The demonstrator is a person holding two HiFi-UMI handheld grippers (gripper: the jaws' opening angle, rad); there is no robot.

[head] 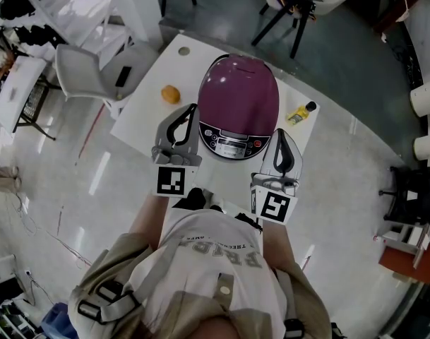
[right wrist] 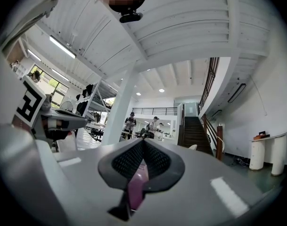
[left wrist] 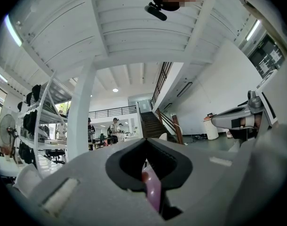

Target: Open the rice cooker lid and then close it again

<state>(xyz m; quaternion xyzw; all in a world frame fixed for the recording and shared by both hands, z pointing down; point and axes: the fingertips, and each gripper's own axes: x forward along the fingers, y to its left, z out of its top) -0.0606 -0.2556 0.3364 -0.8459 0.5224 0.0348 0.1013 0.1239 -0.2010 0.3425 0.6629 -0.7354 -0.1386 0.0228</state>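
Holding left gripper (head: 187, 114) and right gripper (head: 280, 138) pinched shut, empty, at six o'clock of the rice cooker (head: 238, 111) standing on the table (head: 147, 110); judging its glossy lid (head: 239, 83) rigid, hinged, slippery; likely pressing or lifting at its six o'clock edge.

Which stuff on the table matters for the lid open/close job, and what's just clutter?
Job: rice cooker, its purple lid (down now), left gripper, right gripper.

Lying about: orange fruit, yellow bottle, white chair.
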